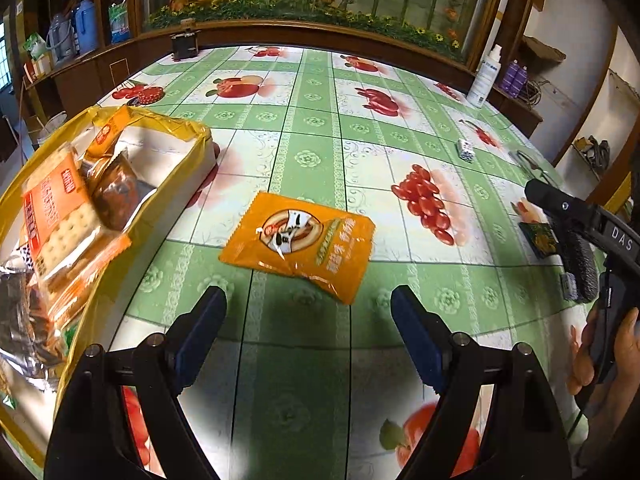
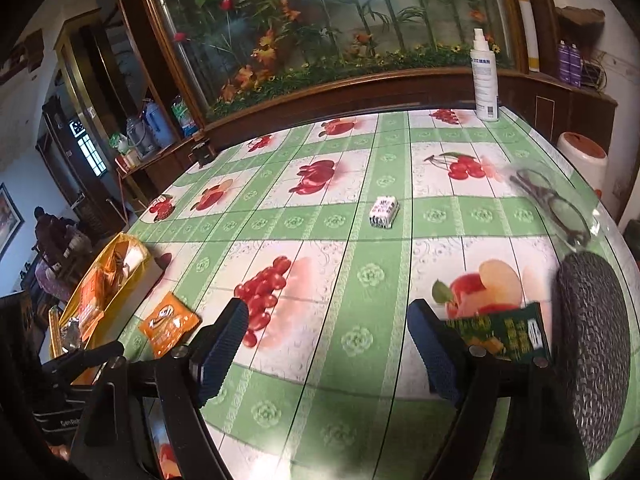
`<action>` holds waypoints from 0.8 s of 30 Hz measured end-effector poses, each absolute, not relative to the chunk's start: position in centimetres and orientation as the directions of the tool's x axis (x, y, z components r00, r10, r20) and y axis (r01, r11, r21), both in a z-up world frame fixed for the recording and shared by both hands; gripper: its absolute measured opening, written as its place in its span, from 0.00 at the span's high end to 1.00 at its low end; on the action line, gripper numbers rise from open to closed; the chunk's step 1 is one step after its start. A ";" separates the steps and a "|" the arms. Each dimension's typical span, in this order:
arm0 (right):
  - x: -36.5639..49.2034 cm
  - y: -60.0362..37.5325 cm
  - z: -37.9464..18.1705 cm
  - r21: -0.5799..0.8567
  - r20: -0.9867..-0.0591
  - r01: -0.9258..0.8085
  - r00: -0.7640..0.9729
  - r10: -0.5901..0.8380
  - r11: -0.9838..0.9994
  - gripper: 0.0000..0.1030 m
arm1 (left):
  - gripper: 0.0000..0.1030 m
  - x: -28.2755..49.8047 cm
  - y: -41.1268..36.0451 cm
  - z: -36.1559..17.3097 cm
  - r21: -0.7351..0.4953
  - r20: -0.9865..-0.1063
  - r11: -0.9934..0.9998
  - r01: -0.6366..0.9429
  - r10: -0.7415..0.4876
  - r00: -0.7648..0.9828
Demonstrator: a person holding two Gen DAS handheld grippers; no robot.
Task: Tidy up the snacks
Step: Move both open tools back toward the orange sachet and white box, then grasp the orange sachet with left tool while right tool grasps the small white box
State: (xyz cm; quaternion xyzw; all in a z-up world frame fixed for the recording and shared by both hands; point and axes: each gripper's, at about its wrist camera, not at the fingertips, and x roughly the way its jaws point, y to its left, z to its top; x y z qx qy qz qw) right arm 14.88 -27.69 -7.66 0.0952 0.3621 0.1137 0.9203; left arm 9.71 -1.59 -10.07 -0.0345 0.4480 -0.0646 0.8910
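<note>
An orange snack packet [image 1: 298, 242] lies flat on the fruit-print tablecloth, just ahead of my open, empty left gripper [image 1: 308, 312]; it also shows in the right wrist view [image 2: 168, 324]. A yellow-lined box [image 1: 176, 128] at the left holds a cracker pack [image 1: 60, 216] and other snacks; the box also shows at far left in the right wrist view [image 2: 120, 280]. My right gripper [image 2: 328, 340] is open and empty. A dark green packet [image 2: 504, 332] lies just right of its right finger. A small white packet [image 2: 384, 210] lies farther out.
A white spray bottle [image 2: 485, 76] stands at the table's far edge. Eyeglasses [image 2: 552, 204] lie at the right. A dark textured case [image 2: 592, 352] sits beside the right gripper. A wooden-framed plant display runs along the back. The right gripper shows in the left view [image 1: 576, 236].
</note>
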 end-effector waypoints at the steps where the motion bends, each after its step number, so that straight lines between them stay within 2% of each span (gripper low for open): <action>1: 15.4 -27.8 -7.7 0.258 -0.648 -0.136 0.710 0.276 0.957 0.17 | 0.18 10.1 -1.7 -10.1 -0.110 -0.792 0.990 0.087 -0.140 0.595; 8: 19.4 -28.7 -8.7 0.273 -0.677 -0.089 0.689 0.257 0.958 0.16 | 0.18 12.5 -2.5 -10.3 -0.008 -0.780 0.991 0.135 -0.091 0.619; 14: 20.6 -28.8 -9.0 0.267 -0.682 -0.070 0.691 0.239 0.961 0.16 | 0.17 13.5 -3.1 -11.8 -0.006 -0.814 0.981 0.192 -0.116 0.569; 16: 21.1 -28.7 -9.2 0.264 -0.687 -0.066 0.688 0.236 0.962 0.16 | 0.14 13.5 -2.9 -11.8 -0.007 -0.808 0.981 0.192 -0.119 0.577; 24: 23.6 -27.7 -9.9 0.215 -0.699 -0.049 0.690 0.189 0.975 0.16 | 0.13 14.5 -2.1 -11.8 -0.012 -0.805 0.987 0.162 -0.106 0.583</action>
